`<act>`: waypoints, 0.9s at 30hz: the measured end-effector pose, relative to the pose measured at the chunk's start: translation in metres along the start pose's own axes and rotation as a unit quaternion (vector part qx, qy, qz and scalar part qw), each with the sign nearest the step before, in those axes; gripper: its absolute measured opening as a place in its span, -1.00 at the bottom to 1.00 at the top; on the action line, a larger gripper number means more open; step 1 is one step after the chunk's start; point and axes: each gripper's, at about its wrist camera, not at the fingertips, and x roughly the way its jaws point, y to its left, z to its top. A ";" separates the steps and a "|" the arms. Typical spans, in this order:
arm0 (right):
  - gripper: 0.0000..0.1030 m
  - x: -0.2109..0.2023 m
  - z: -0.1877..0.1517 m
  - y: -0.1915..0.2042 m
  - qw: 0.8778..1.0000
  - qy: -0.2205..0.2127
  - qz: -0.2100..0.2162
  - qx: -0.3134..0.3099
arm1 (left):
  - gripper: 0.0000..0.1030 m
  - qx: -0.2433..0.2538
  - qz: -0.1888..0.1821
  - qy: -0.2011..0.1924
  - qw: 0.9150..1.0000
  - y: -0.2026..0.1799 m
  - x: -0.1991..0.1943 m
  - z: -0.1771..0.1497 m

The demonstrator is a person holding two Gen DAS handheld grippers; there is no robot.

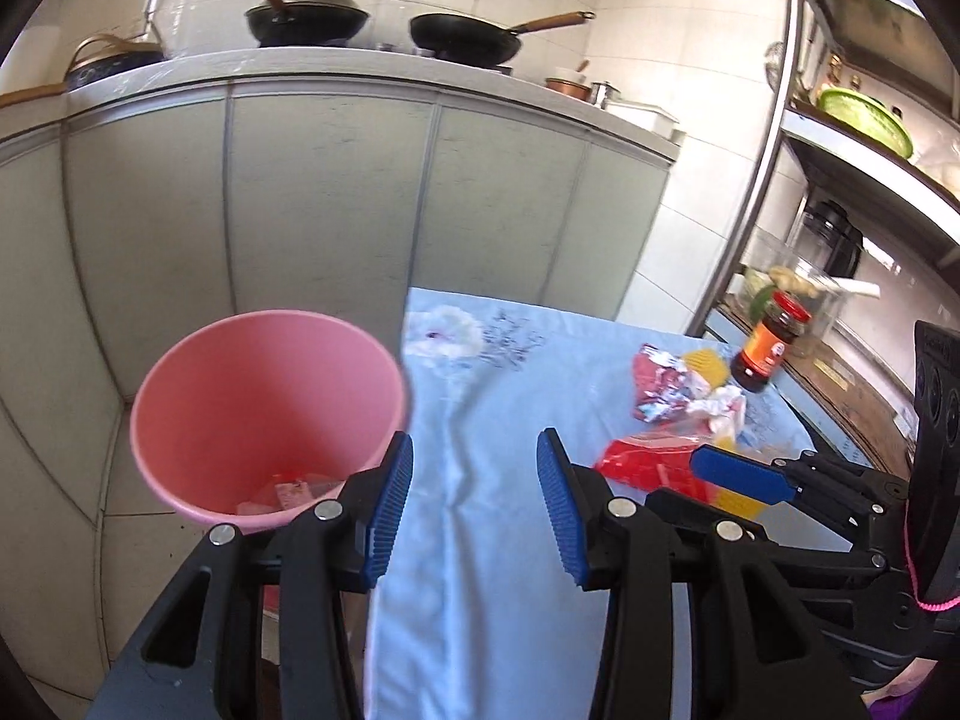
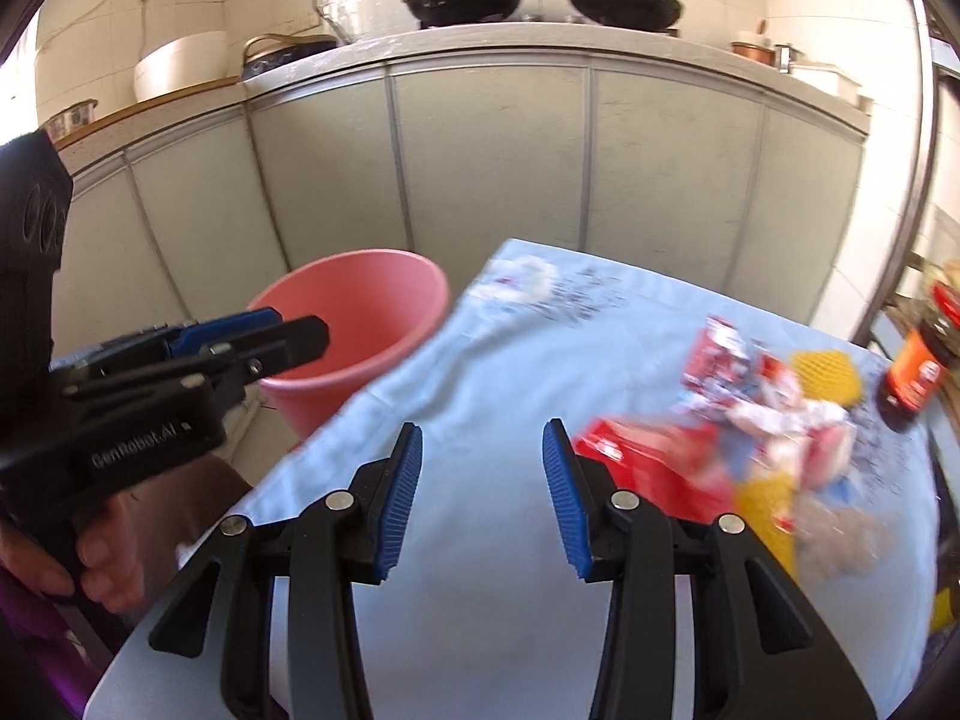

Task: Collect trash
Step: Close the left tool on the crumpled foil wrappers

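Blue-padded fingers of the left tool [image 1: 474, 504] fill the near edge of the left wrist view, spread wide with nothing between them, hovering over the near left border of the table [image 1: 480, 396], which wears a pale blue cloth. Just left of the table stands a pink bin [image 1: 264, 354] on the floor, with a few scraps lying at its bottom. On the right side of the cloth lies the trash: a red wrapper [image 1: 648, 468], crumpled foil and paper [image 1: 690, 396] just beyond it, and yellow mesh [image 1: 708, 366] near a dark sauce jar [image 1: 768, 342]. The right tool [image 1: 738, 474] reaches in from the right above the red wrapper; whether it is spread cannot be told here. In the right wrist view, the right tool [image 2: 483, 495] is spread and empty over the cloth, the blurred trash pile [image 2: 750, 420] to its right. The left tool [image 2: 270, 336] points over the pink bin [image 2: 366, 306], held by the left hand [image 2: 96, 558].
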 end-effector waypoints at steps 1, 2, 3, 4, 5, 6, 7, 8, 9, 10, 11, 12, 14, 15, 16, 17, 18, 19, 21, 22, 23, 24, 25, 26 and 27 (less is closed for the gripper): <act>-0.17 -0.003 -0.003 -0.007 1.000 0.000 -0.004 0.005 | -0.18 0.005 -0.005 0.001 1.000 -0.007 0.002 0.001; -0.17 -0.006 -0.007 -0.015 1.000 -0.001 -0.009 0.010 | -0.18 0.008 -0.009 0.001 1.000 -0.014 0.004 0.001; -0.17 -0.010 -0.011 -0.024 1.000 -0.002 -0.016 0.016 | -0.18 0.010 -0.015 0.002 1.000 -0.020 0.006 0.001; -0.17 -0.012 -0.014 -0.029 1.000 -0.002 -0.021 0.020 | -0.18 0.012 -0.020 0.004 1.000 -0.026 0.008 0.002; -0.17 -0.015 -0.018 -0.037 0.999 -0.003 -0.027 0.025 | -0.18 0.015 -0.025 0.007 1.000 -0.032 0.012 0.003; -0.17 -0.018 -0.021 -0.047 0.999 -0.004 -0.035 0.032 | -0.18 0.018 -0.028 0.010 0.999 -0.039 0.015 0.004; -0.17 -0.020 -0.023 -0.053 0.999 -0.005 -0.039 0.037 | -0.17 0.022 -0.030 0.011 0.999 -0.044 0.019 0.005; -0.17 -0.022 -0.026 -0.061 0.998 -0.006 -0.044 0.042 | -0.17 0.026 -0.033 0.012 0.999 -0.051 0.024 0.007; -0.17 -0.023 -0.028 -0.068 0.998 -0.007 -0.047 0.047 | -0.17 0.028 -0.036 0.014 0.999 -0.055 0.027 0.008; -0.17 -0.025 -0.031 -0.076 0.997 -0.007 -0.053 0.055 | -0.18 0.030 -0.039 0.015 0.999 -0.060 0.031 0.010; -0.17 -0.027 -0.033 -0.083 0.996 -0.009 -0.057 0.061 | -0.18 0.033 -0.043 0.017 0.998 -0.065 0.035 0.011; -0.17 -0.028 -0.036 -0.091 0.996 -0.010 -0.061 0.068 | -0.18 0.036 -0.046 0.019 0.998 -0.071 0.040 0.012; -0.17 -0.031 -0.040 -0.103 0.995 -0.013 -0.069 0.077 | -0.17 0.044 -0.051 0.024 0.997 -0.081 0.050 0.015; -0.17 -0.032 -0.043 -0.113 0.993 -0.014 -0.075 0.086 | -0.17 0.049 -0.053 0.026 0.997 -0.086 0.054 0.017; -0.17 -0.033 -0.045 -0.121 0.992 -0.015 -0.078 0.094 | -0.17 0.053 -0.055 0.028 0.997 -0.091 0.058 0.019; -0.17 -0.033 -0.046 -0.126 0.992 -0.014 -0.079 0.099 | -0.17 0.057 -0.057 0.031 0.996 -0.097 0.064 0.021; -0.17 -0.034 -0.047 -0.136 0.991 -0.014 -0.079 0.111 | -0.17 0.060 -0.061 0.033 0.996 -0.102 0.069 0.024; -0.17 -0.034 -0.047 -0.144 0.990 -0.015 -0.080 0.118 | -0.17 0.064 -0.065 0.036 0.995 -0.108 0.075 0.027; -0.17 -0.036 -0.046 -0.156 0.988 -0.017 -0.082 0.131 | -0.17 0.066 -0.073 0.039 0.994 -0.117 0.085 0.033; -0.17 -0.037 -0.046 -0.162 0.987 -0.019 -0.083 0.137 | -0.17 0.067 -0.077 0.041 0.994 -0.123 0.091 0.037; -0.17 -0.037 -0.046 -0.167 0.986 -0.020 -0.083 0.143 | -0.17 0.068 -0.079 0.043 0.994 -0.127 0.098 0.040; -0.17 -0.036 -0.045 -0.173 0.985 -0.020 -0.082 0.149 | -0.17 0.069 -0.081 0.044 0.993 -0.131 0.103 0.042; -0.17 -0.035 -0.044 -0.176 0.985 -0.019 -0.081 0.153 | -0.17 0.070 -0.083 0.046 0.993 -0.135 0.108 0.044; -0.17 -0.034 -0.043 -0.181 0.984 -0.019 -0.080 0.157 | -0.18 0.072 -0.087 0.048 0.992 -0.140 0.115 0.046; -0.17 -0.034 -0.042 -0.183 0.984 -0.019 -0.080 0.159 | -0.18 0.075 -0.089 0.050 0.992 -0.144 0.121 0.047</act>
